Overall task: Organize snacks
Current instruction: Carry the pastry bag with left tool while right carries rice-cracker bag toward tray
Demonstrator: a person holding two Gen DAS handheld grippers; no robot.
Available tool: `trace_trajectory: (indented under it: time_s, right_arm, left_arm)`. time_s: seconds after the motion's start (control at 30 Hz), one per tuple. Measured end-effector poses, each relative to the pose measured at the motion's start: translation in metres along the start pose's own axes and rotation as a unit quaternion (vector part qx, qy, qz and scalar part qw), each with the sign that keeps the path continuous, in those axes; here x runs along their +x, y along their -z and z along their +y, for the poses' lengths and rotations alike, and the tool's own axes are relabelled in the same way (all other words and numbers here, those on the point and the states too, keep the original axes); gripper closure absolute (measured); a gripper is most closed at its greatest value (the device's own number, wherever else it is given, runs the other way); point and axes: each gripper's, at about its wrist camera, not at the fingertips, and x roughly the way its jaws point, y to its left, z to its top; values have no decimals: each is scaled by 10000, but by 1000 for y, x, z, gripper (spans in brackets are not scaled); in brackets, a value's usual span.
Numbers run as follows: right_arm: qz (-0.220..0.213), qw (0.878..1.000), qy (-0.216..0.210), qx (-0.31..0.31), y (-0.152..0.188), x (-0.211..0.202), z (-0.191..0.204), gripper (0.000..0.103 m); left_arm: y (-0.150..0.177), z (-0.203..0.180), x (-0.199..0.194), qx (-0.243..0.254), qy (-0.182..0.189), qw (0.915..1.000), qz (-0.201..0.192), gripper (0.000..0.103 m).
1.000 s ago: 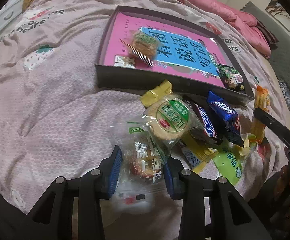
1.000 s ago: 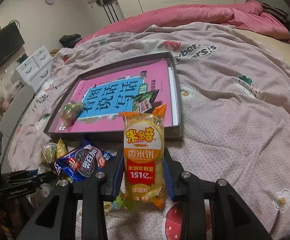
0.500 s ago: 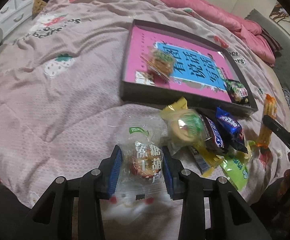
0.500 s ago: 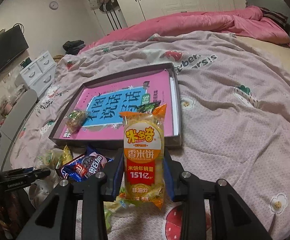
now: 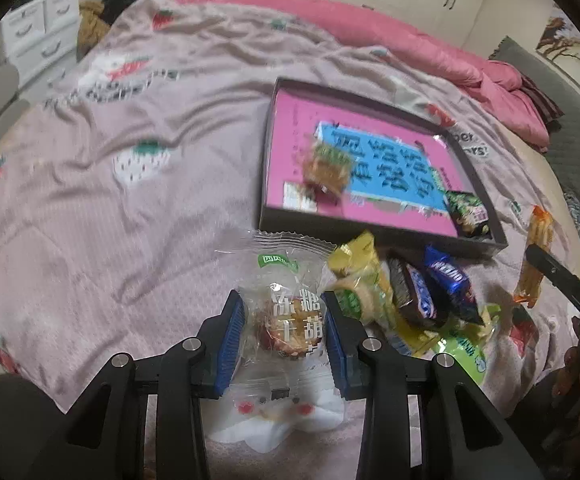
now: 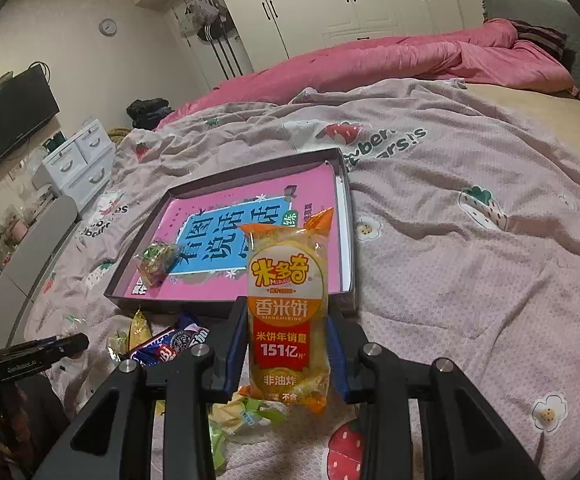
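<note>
Mid-carry, by the look of it: both grippers loaded, neither snack yet in the tray

Left gripper [image 5: 284,326] clamped on a clear candy pack [image 5: 288,312], blue pads pressing its sides, pack lifted off the quilt [image 5: 137,216]. Right gripper [image 6: 287,350] clamped on a tall yellow rice-cracker pack [image 6: 285,308], held upright in front of the tray's near rim

Tray [image 5: 374,232] at 1 o'clock from the left gripper, at 11 to 12 o'clock from the right. Already inside: a small gold snack [image 5: 327,168] and a green packet [image 5: 467,214] (lying on the pink sheet). Loose pile [image 5: 414,300] at 3 o'clock of the left gripper, just short of the tray wall

Next move, probably: carry each pack forward over the rim, lower onto a bare patch of pink, part the pads, then back to the pile. Worth minding: crinkly wrappers slipping, and the two grippers crowding each other over the tray
</note>
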Motion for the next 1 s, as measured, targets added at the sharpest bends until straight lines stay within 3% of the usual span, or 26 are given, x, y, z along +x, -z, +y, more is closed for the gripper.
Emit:
trace_trajectory:
  time_s: [0.43,1.0]
  right_arm:
    - [-313,9993,-165,-142,-6,-14,8,67]
    - [-581,9980,-207,-168,-17,-21,7,67]
  left_arm:
    - [-10,-22,-17,285,147,9990,-298,64]
    - [-44,-57,-9,449,347,9972,-494,64]
